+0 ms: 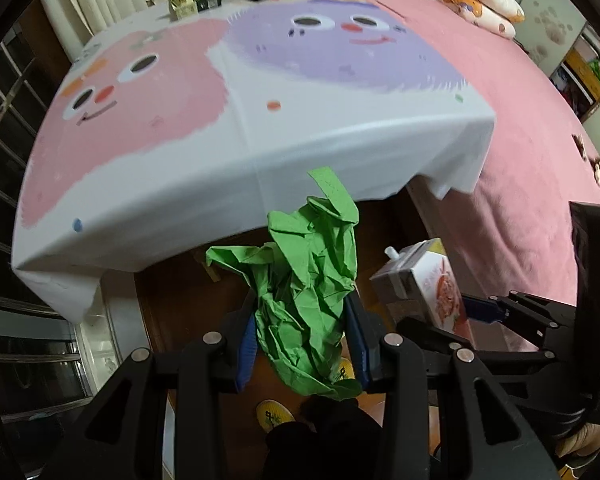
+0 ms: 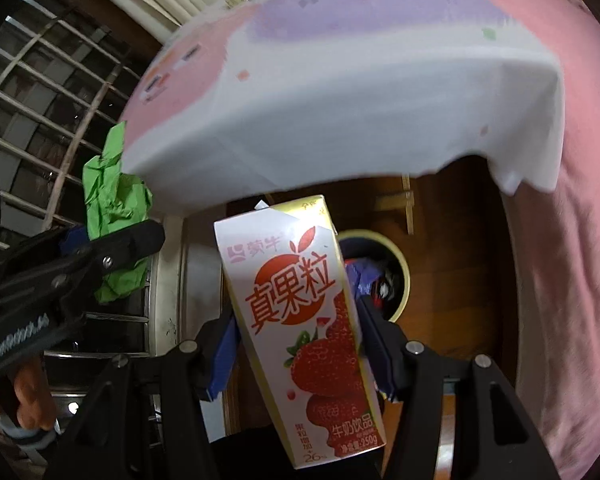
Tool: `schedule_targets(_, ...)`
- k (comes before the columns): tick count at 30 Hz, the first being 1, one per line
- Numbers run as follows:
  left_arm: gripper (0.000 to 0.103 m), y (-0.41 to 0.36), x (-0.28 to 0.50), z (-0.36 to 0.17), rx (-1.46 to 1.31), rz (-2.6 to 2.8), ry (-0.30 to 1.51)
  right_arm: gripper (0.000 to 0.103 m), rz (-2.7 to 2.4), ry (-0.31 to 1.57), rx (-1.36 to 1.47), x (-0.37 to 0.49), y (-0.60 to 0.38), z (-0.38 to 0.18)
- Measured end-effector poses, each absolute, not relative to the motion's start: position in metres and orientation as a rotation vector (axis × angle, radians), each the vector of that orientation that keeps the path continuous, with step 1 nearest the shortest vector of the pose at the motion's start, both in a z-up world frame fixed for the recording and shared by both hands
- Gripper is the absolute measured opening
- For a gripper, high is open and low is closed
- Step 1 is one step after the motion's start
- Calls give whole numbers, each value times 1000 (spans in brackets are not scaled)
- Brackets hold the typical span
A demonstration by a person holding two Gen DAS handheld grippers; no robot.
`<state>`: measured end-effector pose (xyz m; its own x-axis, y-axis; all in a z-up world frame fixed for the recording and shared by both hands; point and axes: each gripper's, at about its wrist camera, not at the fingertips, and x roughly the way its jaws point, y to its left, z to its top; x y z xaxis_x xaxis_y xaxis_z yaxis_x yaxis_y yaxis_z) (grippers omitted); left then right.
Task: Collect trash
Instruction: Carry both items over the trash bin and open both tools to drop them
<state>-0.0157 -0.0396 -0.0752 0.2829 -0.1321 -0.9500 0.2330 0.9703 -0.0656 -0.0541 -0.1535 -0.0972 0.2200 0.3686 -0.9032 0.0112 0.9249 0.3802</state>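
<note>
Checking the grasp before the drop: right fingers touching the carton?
Touching. In the right wrist view both blue fingers press the sides of the carton, which hangs clear of the table.

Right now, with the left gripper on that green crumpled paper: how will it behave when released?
The green crumpled paper looks light and floppy: its creased folds sag past the left gripper. It probably springs open a little once freed. A loose strip sticks up, so it may drift rather than fall straight.
</note>
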Motion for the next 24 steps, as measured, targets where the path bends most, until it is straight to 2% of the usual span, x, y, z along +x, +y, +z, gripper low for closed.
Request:
schedule_targets(20, 39, -32, 3, -290, 70, -272, 1404, 57, 59, 1450, 455, -53, -140, -294)
schedule_targets(24, 46, -36, 5, -316, 80, -278, 1405, 57, 34, 1458, 477, -48, -144, -324)
